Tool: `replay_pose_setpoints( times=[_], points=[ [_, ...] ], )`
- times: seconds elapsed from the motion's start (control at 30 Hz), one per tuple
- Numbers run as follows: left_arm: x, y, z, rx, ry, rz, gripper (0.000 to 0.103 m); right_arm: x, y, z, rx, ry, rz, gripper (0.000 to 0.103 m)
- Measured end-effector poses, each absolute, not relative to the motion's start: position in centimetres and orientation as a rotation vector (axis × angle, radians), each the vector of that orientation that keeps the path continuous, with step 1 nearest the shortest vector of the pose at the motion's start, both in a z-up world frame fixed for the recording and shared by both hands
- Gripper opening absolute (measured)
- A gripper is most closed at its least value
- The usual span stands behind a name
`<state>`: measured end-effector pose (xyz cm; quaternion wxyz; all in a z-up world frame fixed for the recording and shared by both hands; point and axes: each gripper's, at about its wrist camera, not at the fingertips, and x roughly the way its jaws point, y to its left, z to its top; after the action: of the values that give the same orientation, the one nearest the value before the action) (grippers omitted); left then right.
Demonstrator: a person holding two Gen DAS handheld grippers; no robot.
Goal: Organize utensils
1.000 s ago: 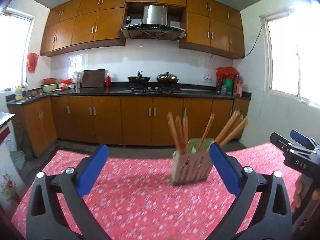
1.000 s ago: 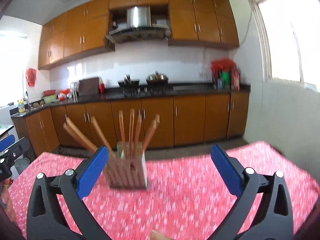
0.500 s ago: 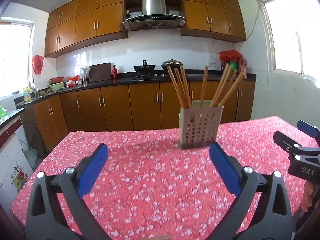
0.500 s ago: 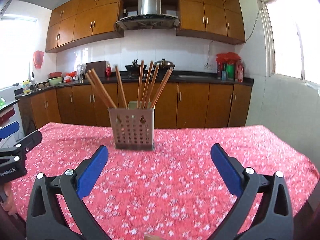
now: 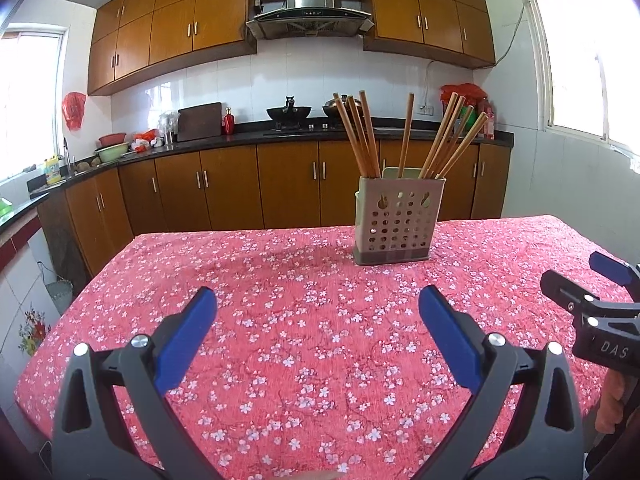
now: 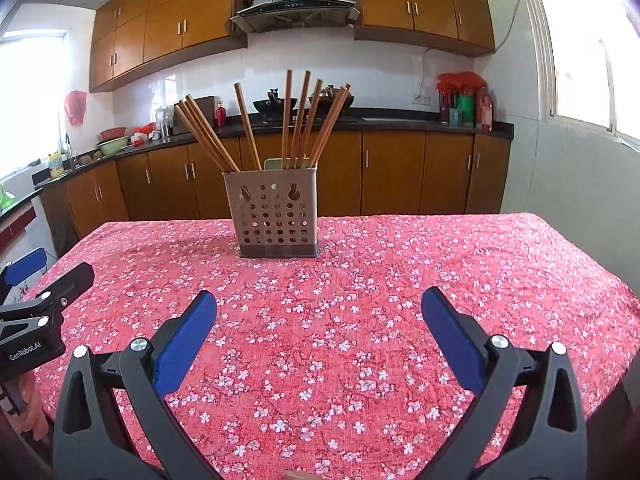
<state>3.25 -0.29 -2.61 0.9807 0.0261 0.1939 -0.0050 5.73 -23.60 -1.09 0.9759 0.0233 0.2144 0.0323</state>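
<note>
Both grippers hover low over the tabletop, covered in a red cloth with white blossoms. The left gripper has its blue pads spread wide, nothing between them. The right gripper is spread just as wide, also empty. Across the cloth, toward the far edge, stands the holder, a pale perforated box, upright on a darker base. From the left wrist view it sits ahead and to the right; from the right wrist view the holder sits ahead and a little left. Chopsticks fan out of its top, a bunch leaning left, one near upright, another bunch leaning right. Each gripper shows at the edge of the other's view: the right one at the right edge, the left one at the left edge. Behind, kitchen cabinets line the wall under a range hood.
</note>
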Motion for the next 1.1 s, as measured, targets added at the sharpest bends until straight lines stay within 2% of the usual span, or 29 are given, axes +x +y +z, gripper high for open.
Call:
replay_pose_setpoints(
  times=[1.1],
  points=[
    [3.86,-0.49,-2.85,0.038,0.414,-0.025,0.099,5.99,-23.98,-1.36,0.059,0.448,0.058,0.101]
  ],
)
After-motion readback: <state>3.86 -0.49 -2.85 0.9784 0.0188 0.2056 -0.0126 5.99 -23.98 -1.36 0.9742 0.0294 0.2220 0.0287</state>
